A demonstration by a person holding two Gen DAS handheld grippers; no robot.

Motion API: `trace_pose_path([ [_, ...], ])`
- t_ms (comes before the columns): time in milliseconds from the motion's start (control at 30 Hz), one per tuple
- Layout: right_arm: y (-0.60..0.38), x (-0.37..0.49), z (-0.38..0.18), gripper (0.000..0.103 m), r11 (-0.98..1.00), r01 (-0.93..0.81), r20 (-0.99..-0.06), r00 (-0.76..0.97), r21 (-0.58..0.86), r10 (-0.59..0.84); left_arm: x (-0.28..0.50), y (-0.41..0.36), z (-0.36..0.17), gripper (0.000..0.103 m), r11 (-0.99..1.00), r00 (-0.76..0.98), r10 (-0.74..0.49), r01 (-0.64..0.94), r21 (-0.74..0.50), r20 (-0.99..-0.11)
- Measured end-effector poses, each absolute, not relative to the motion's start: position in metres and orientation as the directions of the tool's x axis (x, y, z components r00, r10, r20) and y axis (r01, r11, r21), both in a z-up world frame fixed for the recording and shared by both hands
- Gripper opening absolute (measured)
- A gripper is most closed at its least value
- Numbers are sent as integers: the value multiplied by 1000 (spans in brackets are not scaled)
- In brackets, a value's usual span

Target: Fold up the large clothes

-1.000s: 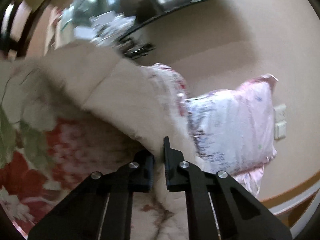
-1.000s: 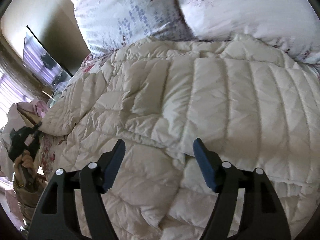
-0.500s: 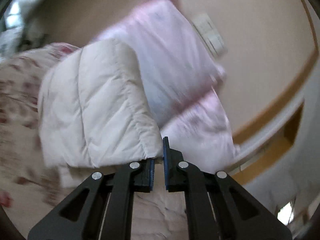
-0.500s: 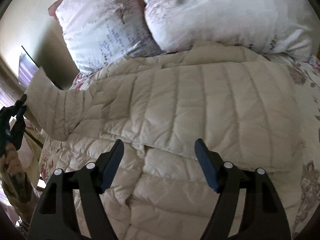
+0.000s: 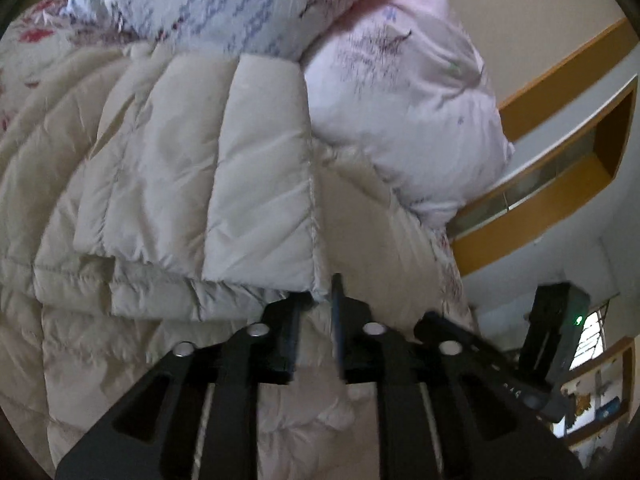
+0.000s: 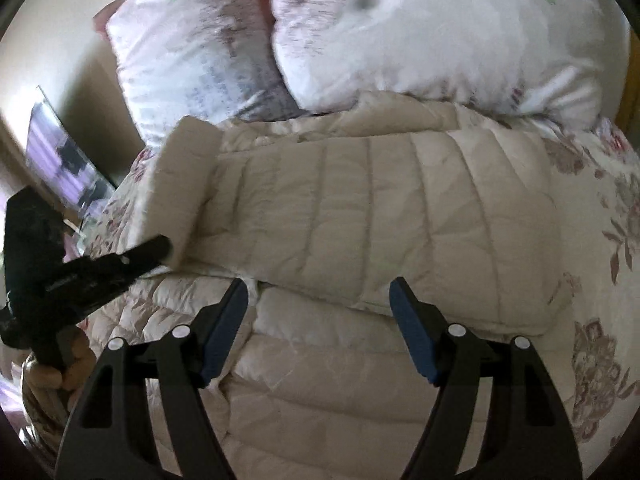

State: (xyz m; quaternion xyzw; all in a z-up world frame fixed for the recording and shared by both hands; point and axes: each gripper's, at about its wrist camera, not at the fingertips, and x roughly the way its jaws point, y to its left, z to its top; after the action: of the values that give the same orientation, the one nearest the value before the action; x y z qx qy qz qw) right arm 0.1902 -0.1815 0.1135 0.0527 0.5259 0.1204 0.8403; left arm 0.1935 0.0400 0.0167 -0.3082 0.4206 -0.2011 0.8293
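A cream quilted down jacket (image 6: 360, 208) lies folded on the bed, also filling the left wrist view (image 5: 160, 168). My left gripper (image 5: 320, 304) is shut on the edge of a jacket flap (image 5: 260, 200) and holds it over the jacket body. In the right wrist view the left gripper (image 6: 160, 248) shows at the left, holding the raised flap (image 6: 180, 184). My right gripper (image 6: 320, 300) is open and empty, just above the jacket's near fold.
Two floral pillows (image 6: 420, 32) lie at the head of the bed behind the jacket. A floral bedspread (image 6: 600, 240) covers the bed at the right. A wooden headboard shelf (image 5: 560, 140) runs along the wall.
My left gripper has carried the jacket flap across from the bed's left side over the jacket body. The right gripper has stayed open and drawn back slightly.
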Motion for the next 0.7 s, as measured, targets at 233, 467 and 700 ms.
trace_pose_path([
  [233,-114,172,130,73,918,-395,-827,504,35,248,153,99,28,70,713,649,-561,62,-699,-514],
  [467,-24,161,120,73,792,-580,-790,570,-191,227,132,149,15,70,723,715,-457,-49,-690,-529],
  [700,25,168,95,58,716,-582,-749,651,-386,125,129,159,-1,70,705,707,-454,-87,-704,-543],
])
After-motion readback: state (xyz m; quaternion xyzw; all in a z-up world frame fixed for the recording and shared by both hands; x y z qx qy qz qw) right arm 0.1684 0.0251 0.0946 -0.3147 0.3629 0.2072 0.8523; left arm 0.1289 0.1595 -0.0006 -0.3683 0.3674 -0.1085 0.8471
